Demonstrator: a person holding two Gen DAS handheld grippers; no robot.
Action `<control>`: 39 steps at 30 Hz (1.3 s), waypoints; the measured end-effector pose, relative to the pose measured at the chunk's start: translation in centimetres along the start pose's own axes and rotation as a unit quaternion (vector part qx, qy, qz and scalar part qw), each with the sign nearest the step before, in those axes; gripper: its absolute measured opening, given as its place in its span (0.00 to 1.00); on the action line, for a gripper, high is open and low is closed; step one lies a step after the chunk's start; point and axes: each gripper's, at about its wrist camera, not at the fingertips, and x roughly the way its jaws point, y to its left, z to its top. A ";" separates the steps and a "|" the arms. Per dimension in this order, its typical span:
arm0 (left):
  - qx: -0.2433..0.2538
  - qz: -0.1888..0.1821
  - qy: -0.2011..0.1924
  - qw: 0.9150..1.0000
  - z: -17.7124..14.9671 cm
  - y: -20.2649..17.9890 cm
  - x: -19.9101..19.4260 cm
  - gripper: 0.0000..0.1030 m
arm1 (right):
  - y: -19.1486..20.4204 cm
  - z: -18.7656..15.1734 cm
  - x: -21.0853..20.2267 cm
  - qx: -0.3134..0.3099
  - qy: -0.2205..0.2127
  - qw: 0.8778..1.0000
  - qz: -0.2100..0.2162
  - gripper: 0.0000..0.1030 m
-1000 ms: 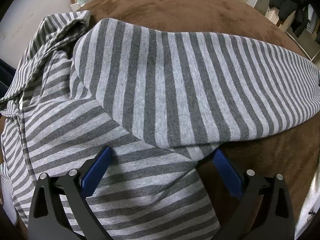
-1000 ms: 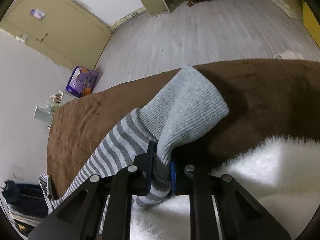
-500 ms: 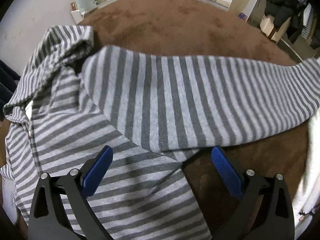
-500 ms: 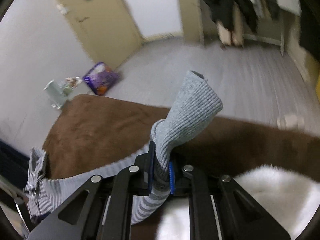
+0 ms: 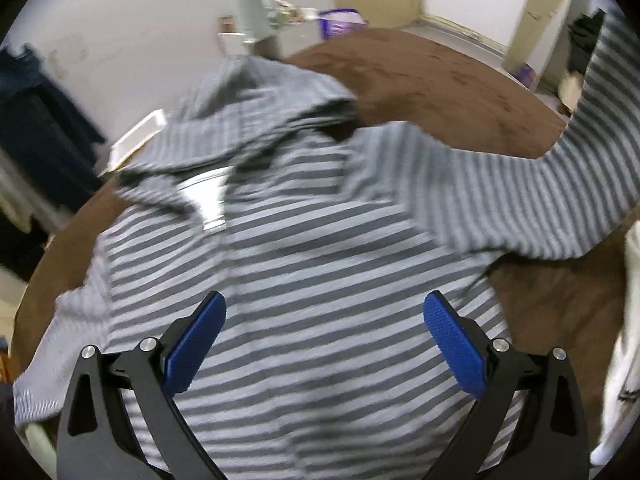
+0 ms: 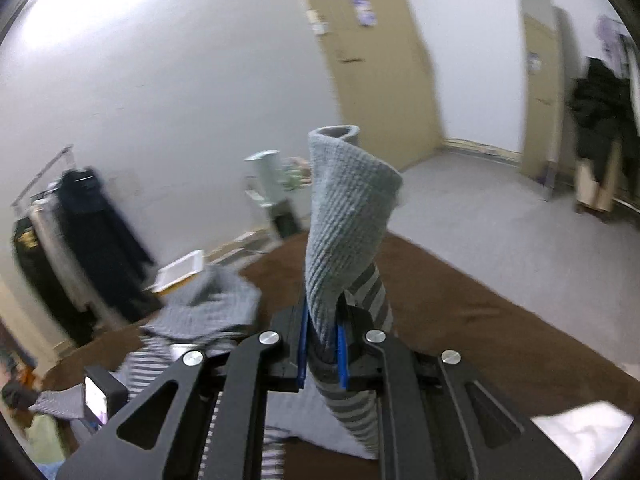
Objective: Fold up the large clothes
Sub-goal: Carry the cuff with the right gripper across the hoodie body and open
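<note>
A grey striped hoodie [image 5: 320, 280] lies spread on a brown blanket [image 5: 440, 80], hood [image 5: 256, 120] at the far end, zip down the middle. My left gripper [image 5: 324, 320] hovers open above the hoodie's body with nothing between its blue pads [image 5: 454, 344]. One sleeve [image 5: 560, 176] rises off the blanket to the upper right. In the right wrist view my right gripper [image 6: 323, 354] is shut on that sleeve just below its plain grey ribbed cuff [image 6: 348, 216], which stands up above the jaws. The hood [image 6: 212, 304] shows low on the left there.
A white fluffy cloth [image 5: 624, 340] lies at the blanket's right side, also white fluffy cloth [image 6: 580, 428]. Dark clothes hang on a rack [image 6: 72, 232] by the wall. A pale bin [image 5: 252, 8], a white tray [image 6: 180, 272], beige doors [image 6: 380, 60] and grey floor lie beyond.
My right gripper has lifted the sleeve cuff high off the blanket and rolled upright. My left gripper has risen and drawn back, so more of the hoodie and hood shows.
</note>
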 end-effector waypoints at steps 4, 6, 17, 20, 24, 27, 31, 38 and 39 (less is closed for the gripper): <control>-0.046 0.029 0.001 0.998 -3.8 6.2 -2.3 0.94 | 8.1 0.8 1.6 -0.048 0.006 0.997 0.058 0.11; -0.071 0.041 -0.001 0.997 -5.5 8.9 -3.4 0.94 | 12.1 0.8 2.2 -0.064 0.008 0.994 0.091 0.11; -0.235 0.105 0.017 0.966 -15.5 24.9 -7.0 0.94 | 31.5 -6.6 12.2 -0.135 0.098 0.970 0.175 0.11; -0.259 0.117 0.026 0.958 -17.7 27.7 -6.9 0.94 | 34.6 -12.3 16.5 -0.163 0.160 0.959 0.167 0.11; -0.273 0.125 0.034 0.953 -19.5 29.5 -6.7 0.94 | 37.2 -19.7 20.7 -0.196 0.223 0.941 0.160 0.11; -0.275 0.131 0.041 0.951 -20.5 30.4 -6.5 0.94 | 37.8 -22.9 22.2 -0.217 0.241 0.933 0.152 0.11; -0.289 0.132 0.044 0.947 -21.3 31.2 -6.4 0.94 | 39.1 -26.3 23.4 -0.227 0.266 0.925 0.146 0.11; -0.282 0.131 0.056 0.949 -21.5 31.2 -5.6 0.94 | 39.1 -28.3 23.9 -0.224 0.286 0.919 0.150 0.13; -0.280 0.131 0.056 0.949 -21.4 31.1 -5.5 0.94 | 39.0 -28.2 24.3 -0.223 0.287 0.919 0.153 0.17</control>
